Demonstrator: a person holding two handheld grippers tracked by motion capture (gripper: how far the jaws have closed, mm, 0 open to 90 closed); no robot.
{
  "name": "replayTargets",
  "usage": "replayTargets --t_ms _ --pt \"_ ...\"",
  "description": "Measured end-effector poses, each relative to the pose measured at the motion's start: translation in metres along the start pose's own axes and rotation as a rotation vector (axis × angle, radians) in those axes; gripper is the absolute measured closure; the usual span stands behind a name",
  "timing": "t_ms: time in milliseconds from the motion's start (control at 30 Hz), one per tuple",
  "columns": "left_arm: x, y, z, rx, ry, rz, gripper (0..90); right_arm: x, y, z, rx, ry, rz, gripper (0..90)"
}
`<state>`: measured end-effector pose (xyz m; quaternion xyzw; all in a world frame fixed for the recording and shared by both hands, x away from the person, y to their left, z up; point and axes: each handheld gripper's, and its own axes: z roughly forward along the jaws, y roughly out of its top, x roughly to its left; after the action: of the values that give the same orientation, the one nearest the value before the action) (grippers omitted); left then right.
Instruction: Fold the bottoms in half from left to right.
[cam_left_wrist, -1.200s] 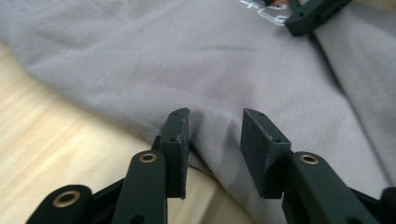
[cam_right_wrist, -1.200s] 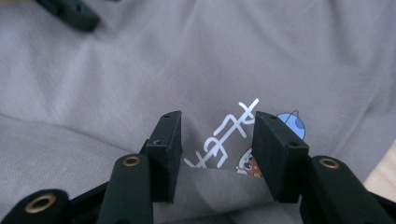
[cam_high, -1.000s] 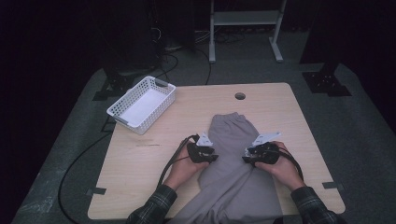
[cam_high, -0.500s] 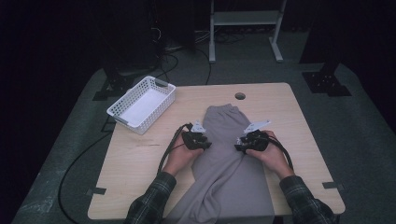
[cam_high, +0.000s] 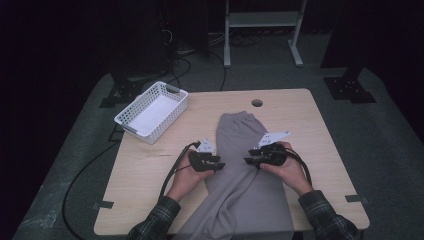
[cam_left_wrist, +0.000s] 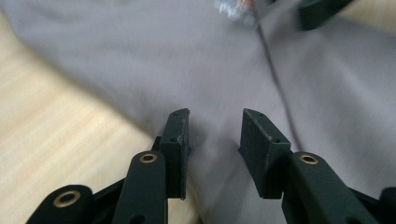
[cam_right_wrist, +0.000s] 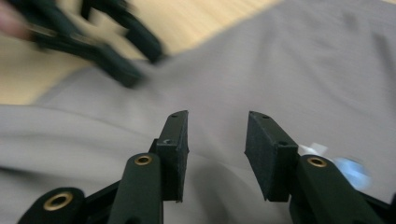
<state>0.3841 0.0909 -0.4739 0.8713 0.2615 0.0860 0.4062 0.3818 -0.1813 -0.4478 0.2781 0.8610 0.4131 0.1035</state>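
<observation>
A grey garment (cam_high: 240, 140) lies lengthwise on the wooden table (cam_high: 145, 175), from the middle down over the front edge. My left gripper (cam_high: 219, 166) is at its left edge and my right gripper (cam_high: 249, 161) is over its middle, their tips facing each other. In the left gripper view the left gripper (cam_left_wrist: 215, 114) hovers open above the grey cloth (cam_left_wrist: 140, 56), nothing between the pads. In the right gripper view the right gripper (cam_right_wrist: 217, 114) has just been closing, but a gap remains and only the flat fabric (cam_right_wrist: 280, 60) lies beneath. A blurred white label (cam_right_wrist: 345, 170) sits by its right jaw.
A white plastic basket (cam_high: 152, 111) stands at the table's back left. A round cable hole (cam_high: 257, 103) is near the far edge. A black cable (cam_high: 170, 175) trails from the left gripper over the table's left side. A metal stand (cam_high: 260, 30) is on the floor beyond.
Both hands slid away from the person along the garment, then eased back a little. The garment's far end now lies farther up the table and flatter.
</observation>
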Motion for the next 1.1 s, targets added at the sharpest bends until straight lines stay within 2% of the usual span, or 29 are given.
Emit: replayTargets --t_ms 33,67,167,233,333,533,700,767,1000,1100 --pt "0.001 -0.002 0.001 -0.006 -0.003 -0.001 62.1 0.007 0.001 0.000 -0.004 0.018 -0.015 59.1" --pt "0.001 -0.003 0.001 -0.018 -0.006 -0.022 62.5 0.014 0.003 0.001 -0.004 0.037 -0.029 59.1" --pt "0.002 -0.002 0.000 0.000 0.018 0.021 62.8 0.035 0.008 0.004 -0.011 0.103 -0.063 59.7" --pt "0.001 -0.003 0.001 -0.003 0.024 0.022 62.7 0.049 0.012 0.010 -0.004 0.145 -0.092 59.6" --pt "0.001 -0.004 0.001 -0.004 0.025 0.029 62.8 0.068 0.015 0.024 0.032 0.177 -0.136 58.9" --pt "0.000 -0.004 0.001 -0.005 0.029 0.041 62.8 0.090 0.016 0.043 0.078 0.200 -0.208 56.8" --pt "0.001 -0.005 0.001 -0.010 0.027 0.043 62.8 0.097 0.012 0.054 0.109 0.208 -0.241 57.2" --pt "0.001 -0.005 0.001 -0.007 0.027 0.048 62.9 0.099 0.011 0.058 0.119 0.212 -0.255 60.5" --pt "0.001 -0.004 0.001 -0.003 0.030 0.057 62.9 0.102 0.009 0.055 0.119 0.224 -0.278 73.5" --pt "0.000 -0.004 0.001 0.004 0.037 0.075 62.9 0.102 0.008 0.055 0.125 0.245 -0.262 80.3"
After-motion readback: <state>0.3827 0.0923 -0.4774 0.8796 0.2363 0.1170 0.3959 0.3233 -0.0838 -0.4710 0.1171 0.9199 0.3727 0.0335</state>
